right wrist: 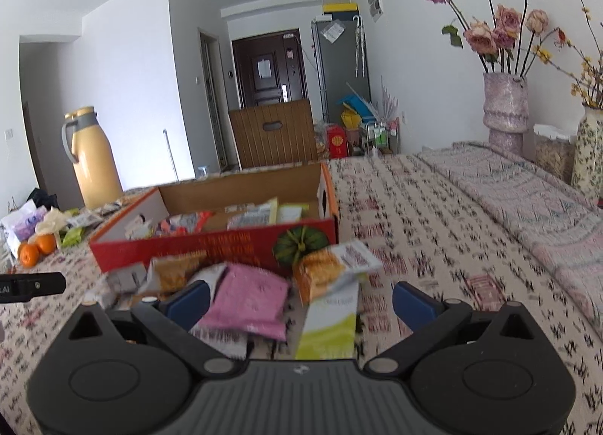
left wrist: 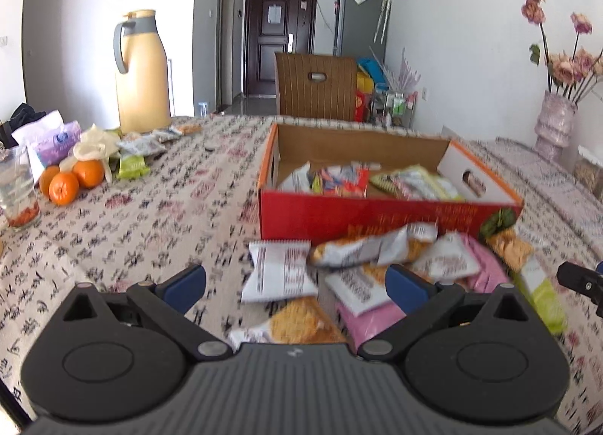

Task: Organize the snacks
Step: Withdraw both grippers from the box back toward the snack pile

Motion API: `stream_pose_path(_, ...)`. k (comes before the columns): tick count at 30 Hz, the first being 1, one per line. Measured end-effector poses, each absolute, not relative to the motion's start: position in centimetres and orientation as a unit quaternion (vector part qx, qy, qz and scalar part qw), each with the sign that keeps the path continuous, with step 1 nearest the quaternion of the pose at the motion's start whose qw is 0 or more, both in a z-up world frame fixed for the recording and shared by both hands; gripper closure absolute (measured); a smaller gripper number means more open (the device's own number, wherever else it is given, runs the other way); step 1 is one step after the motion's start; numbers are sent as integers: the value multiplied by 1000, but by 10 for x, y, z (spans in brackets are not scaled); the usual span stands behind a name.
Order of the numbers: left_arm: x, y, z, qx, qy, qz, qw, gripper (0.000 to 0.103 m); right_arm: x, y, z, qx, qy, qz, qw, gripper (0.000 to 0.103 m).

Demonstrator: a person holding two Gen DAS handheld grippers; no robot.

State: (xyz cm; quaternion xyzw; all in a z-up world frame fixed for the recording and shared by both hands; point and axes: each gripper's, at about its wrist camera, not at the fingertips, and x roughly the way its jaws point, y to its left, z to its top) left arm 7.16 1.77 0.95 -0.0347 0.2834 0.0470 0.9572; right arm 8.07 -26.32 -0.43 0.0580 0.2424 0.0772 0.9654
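A red cardboard box point(left wrist: 377, 214) holds several snack packets; it also shows in the right wrist view point(right wrist: 211, 246). A pile of loose snack packets point(left wrist: 361, 269) lies on the tablecloth in front of it, among them a white packet point(left wrist: 280, 271) and a pink packet point(right wrist: 248, 299). My left gripper point(left wrist: 296, 284) is open and empty, just above the pile's left part. My right gripper point(right wrist: 301, 303) is open and empty over the pink packet and a green-and-white packet point(right wrist: 331, 325). An orange biscuit packet point(right wrist: 331, 265) leans on the box.
A yellow thermos point(left wrist: 141, 69), oranges point(left wrist: 71, 179), a glass point(left wrist: 17, 186) and more packets point(left wrist: 132, 160) sit at the table's left. Vases with flowers point(right wrist: 505, 107) stand at the right. A wooden chair point(left wrist: 316, 86) is behind the table.
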Motion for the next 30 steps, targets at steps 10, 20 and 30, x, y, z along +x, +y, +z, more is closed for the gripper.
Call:
stream_pose_path(10, 71, 30, -6, -44, 306, 53, 950, 0, 81, -266, -27, 47, 282, 60, 956, 0)
stream_pose_path(20, 73, 33, -2, -44, 302, 56, 951, 0, 133, -260, -13, -2, 278, 48, 959, 0)
stream_pose_path(30, 79, 36, 1, -43, 300, 60, 951, 0, 207, -249, -33, -71, 321, 39, 943, 0)
